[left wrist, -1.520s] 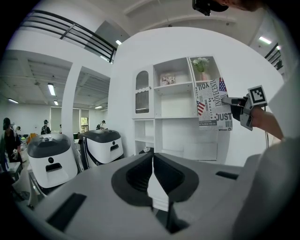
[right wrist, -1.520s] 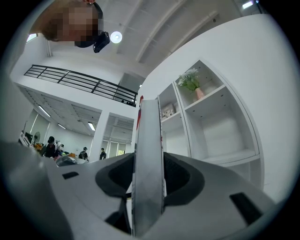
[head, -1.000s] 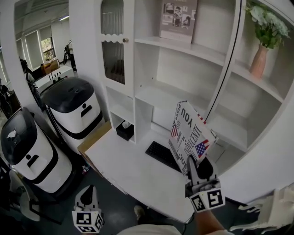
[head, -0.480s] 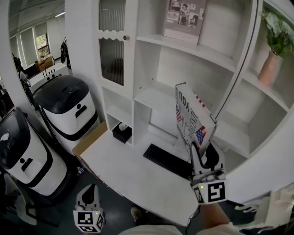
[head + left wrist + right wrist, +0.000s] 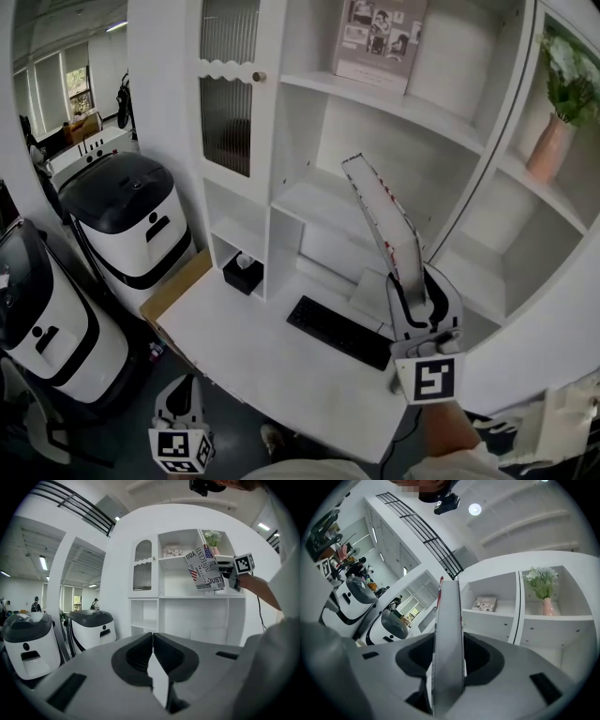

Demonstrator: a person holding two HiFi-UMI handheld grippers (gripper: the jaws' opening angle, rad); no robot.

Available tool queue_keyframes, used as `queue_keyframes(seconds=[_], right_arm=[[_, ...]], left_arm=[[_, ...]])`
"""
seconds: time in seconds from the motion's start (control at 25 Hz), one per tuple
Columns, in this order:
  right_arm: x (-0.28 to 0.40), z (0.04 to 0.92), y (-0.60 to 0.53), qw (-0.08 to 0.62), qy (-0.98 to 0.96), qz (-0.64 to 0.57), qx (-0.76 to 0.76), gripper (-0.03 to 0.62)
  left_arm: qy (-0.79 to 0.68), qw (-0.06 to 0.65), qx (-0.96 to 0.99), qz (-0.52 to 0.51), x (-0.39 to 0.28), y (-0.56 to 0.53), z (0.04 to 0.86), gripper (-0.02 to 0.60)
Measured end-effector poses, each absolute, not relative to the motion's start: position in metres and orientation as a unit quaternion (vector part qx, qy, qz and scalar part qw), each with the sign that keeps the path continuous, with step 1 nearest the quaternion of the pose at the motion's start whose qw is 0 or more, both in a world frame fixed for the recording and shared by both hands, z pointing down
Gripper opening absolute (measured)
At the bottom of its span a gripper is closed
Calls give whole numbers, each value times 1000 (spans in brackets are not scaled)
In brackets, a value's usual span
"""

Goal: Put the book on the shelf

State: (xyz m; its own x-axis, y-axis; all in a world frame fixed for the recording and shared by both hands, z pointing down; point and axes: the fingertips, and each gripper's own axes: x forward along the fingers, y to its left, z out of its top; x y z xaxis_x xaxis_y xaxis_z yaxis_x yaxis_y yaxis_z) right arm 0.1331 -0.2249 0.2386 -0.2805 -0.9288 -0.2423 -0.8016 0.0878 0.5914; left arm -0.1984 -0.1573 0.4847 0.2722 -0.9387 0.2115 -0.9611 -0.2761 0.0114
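Note:
My right gripper (image 5: 413,292) is shut on the lower edge of the book (image 5: 382,217), a white-covered volume with printed words and flags. It holds the book upright and edge-on in front of the white shelf unit (image 5: 323,199), above the desk. In the right gripper view the book (image 5: 449,630) stands clamped between both jaws, its edge towards the camera. The left gripper view shows its cover (image 5: 204,568) level with the upper shelf. My left gripper (image 5: 179,424) hangs low at the bottom left, shut on nothing, its tips (image 5: 153,635) meeting.
Another book (image 5: 379,37) leans on the top shelf. A pink vase with flowers (image 5: 555,131) stands in the right bay. A black keyboard (image 5: 338,332) and a small black box (image 5: 243,272) lie on the white desk (image 5: 253,347). Two white-and-black machines (image 5: 131,220) stand at the left.
The right gripper has raised the book and turned it from cover-on to edge-on, closer to the shelves. The left gripper has stayed low.

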Motion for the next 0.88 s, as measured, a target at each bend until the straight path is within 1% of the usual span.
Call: queue_keyframes(seconds=[0.32, 0.88], right_arm=[[120, 234, -253, 183, -701, -374, 579, 175], [100, 230, -306, 311, -623, -449, 561, 176]], left_arm=[[-610, 75, 785, 77, -215, -160, 487, 12], [-618, 87, 778, 68, -220, -173, 498, 12]])
